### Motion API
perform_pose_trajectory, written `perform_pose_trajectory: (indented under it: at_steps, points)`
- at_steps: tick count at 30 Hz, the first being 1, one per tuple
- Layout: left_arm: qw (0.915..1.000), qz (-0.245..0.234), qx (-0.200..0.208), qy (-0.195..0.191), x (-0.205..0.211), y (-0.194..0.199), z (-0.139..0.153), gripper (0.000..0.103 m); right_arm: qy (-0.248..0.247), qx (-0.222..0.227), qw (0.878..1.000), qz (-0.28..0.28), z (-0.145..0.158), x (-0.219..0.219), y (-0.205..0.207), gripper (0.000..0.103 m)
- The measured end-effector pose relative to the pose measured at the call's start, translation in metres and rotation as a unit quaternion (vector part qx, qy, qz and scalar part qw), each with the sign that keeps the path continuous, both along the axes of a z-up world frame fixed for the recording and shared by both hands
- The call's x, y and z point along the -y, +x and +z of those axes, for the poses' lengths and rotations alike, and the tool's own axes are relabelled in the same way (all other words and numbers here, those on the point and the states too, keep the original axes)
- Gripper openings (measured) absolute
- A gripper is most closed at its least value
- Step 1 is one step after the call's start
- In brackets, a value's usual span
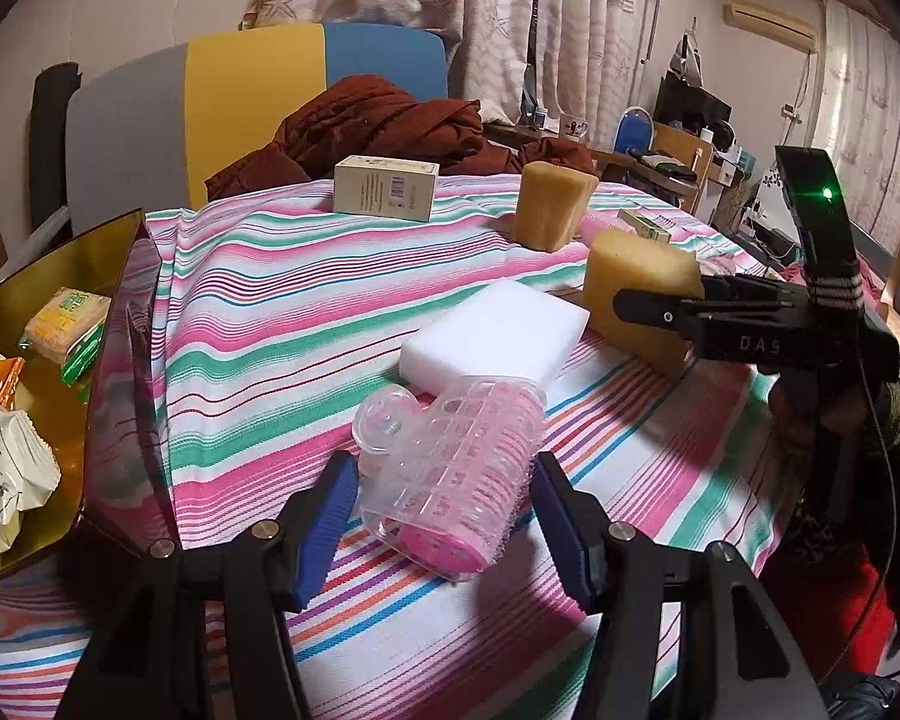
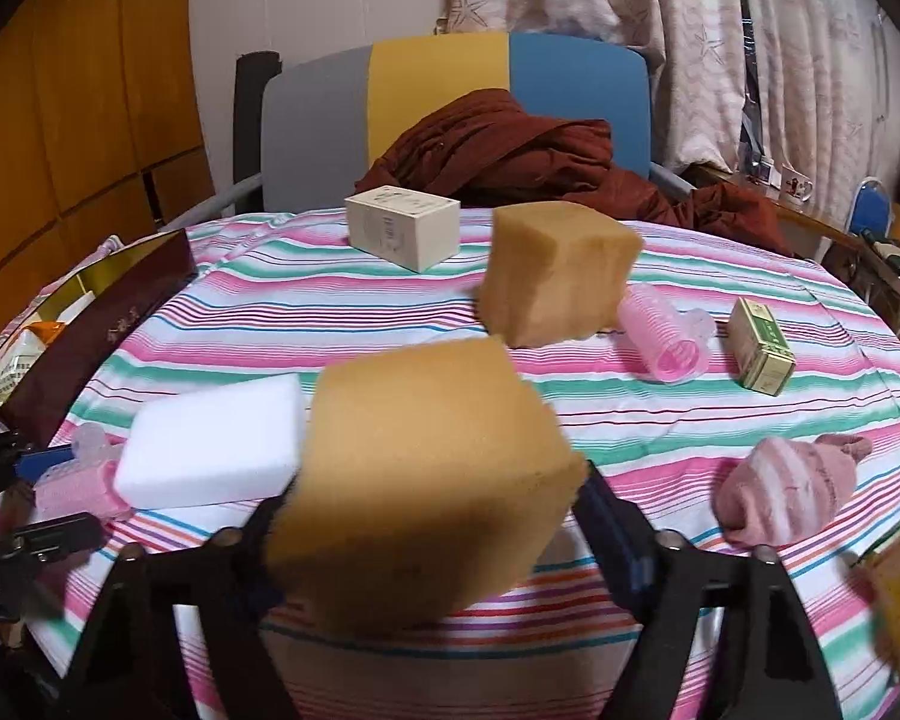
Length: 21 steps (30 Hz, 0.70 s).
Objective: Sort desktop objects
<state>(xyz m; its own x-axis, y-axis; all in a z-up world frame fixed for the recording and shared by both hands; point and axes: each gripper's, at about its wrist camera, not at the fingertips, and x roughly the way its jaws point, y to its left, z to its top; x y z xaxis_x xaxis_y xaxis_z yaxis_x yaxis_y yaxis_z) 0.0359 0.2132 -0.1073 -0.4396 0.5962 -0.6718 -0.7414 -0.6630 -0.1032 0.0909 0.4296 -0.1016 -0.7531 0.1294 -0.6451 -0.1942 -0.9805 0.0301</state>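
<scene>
The left gripper (image 1: 444, 516) points down at a slant over the striped counter (image 1: 258, 324), its jaws set on either side of a pink hair roller (image 1: 450, 480) with a clear clip. The blue pads sit against the roller's sides, so I judge it clamped, though the roller looks to rest on the cloth, probably about to be lifted toward the gold-lined box (image 1: 42, 276) of snack packets at the counter's left edge.

The right gripper (image 2: 432, 534) also tilts downward, its jaws clamped on a tan sponge (image 2: 426, 480) that reads as raised off the cloth. A second tan sponge (image 2: 558, 276) stands just behind, and a white sponge (image 2: 210, 444) lies beside the held one, so the sponges seem gathered as one group.

Still scattered on the counter are another pink roller (image 2: 666, 336), a green box (image 2: 759, 351), a cream box (image 2: 402, 228) and a pink sock (image 2: 792, 486).
</scene>
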Motion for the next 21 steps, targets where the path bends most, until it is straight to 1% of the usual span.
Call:
perform_pose_trajectory:
  at_steps: [1, 2, 8, 12, 17, 19, 21]
  points:
    - [1.0000, 0.001, -0.001, 0.000, 0.000, 0.001, 0.001, 0.059, 0.002, -0.001, 1.000, -0.003, 0.000, 0.002, 0.001, 0.074]
    - [1.0000, 0.000, -0.003, 0.001, 0.001, 0.002, 0.002, 0.054, 0.004, -0.001, 1.000, -0.005, 0.000, 0.004, 0.001, 0.073]
    - [0.9998, -0.001, -0.012, 0.017, 0.007, 0.007, 0.010, 0.054, -0.007, -0.008, 0.999, -0.037, 0.003, 0.006, 0.012, 0.069]
    - [0.9993, 0.002, -0.016, 0.033, 0.014, 0.010, 0.019, 0.054, -0.024, -0.024, 0.998, -0.053, 0.012, 0.006, 0.028, 0.068]
    - [0.9988, 0.011, -0.026, 0.039, 0.022, 0.014, 0.030, 0.054, -0.036, -0.041, 0.998, -0.043, 0.024, 0.018, 0.038, 0.068]
    - [0.9985, 0.018, -0.031, 0.041, 0.027, 0.015, 0.036, 0.054, -0.037, -0.048, 0.998, -0.033, 0.030, 0.026, 0.038, 0.068]
    - [0.9979, 0.030, -0.039, 0.042, 0.035, 0.015, 0.046, 0.054, -0.037, -0.056, 0.998, -0.011, 0.038, 0.040, 0.033, 0.068]
